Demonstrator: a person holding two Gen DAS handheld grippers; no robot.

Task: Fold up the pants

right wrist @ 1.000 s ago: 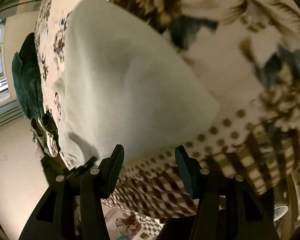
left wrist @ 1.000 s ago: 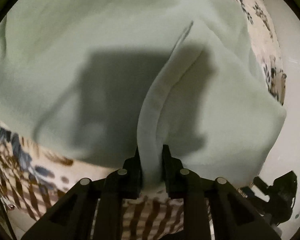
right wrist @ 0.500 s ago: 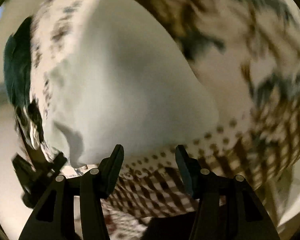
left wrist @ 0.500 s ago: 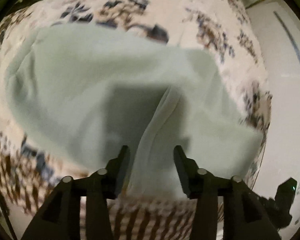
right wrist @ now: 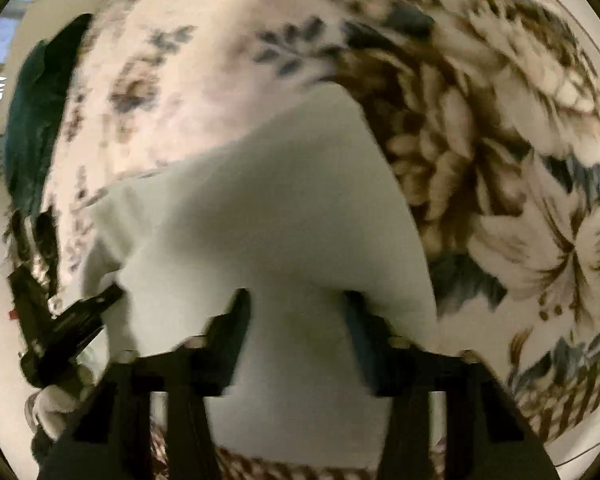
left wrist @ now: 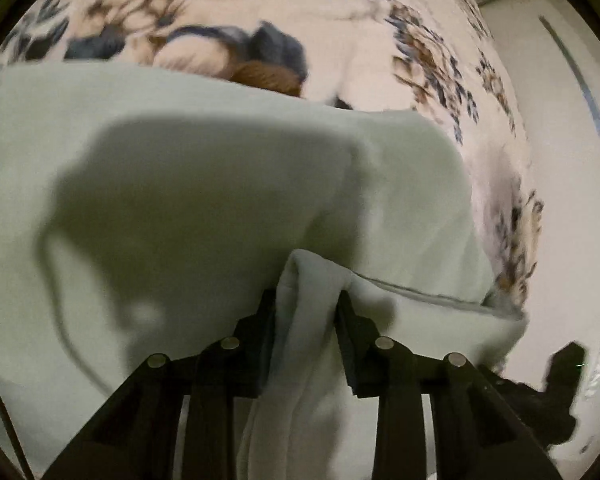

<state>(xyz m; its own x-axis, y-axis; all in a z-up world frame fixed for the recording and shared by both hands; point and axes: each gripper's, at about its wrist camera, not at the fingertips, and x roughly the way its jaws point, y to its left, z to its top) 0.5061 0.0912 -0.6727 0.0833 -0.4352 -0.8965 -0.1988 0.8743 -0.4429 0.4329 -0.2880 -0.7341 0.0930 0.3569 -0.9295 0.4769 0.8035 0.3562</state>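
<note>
Pale green pants (left wrist: 204, 184) spread on a flowery blanket (left wrist: 340, 20), out past both sets of fingers. One bunched fold pinched tight between the left gripper (left wrist: 307, 300) fingers, hanging down behind them. Jaws there just closed in on that fold. Dark shadow on the cloth ahead and to the left of the fingers. Another thick edge of the pants (right wrist: 284, 220) squeezed in the right gripper (right wrist: 296, 304), jaws just closed narrow around it. Big brown and blue flowers to the right of those fingers. Dark green cloth (right wrist: 32, 128) far off to the left.
</note>
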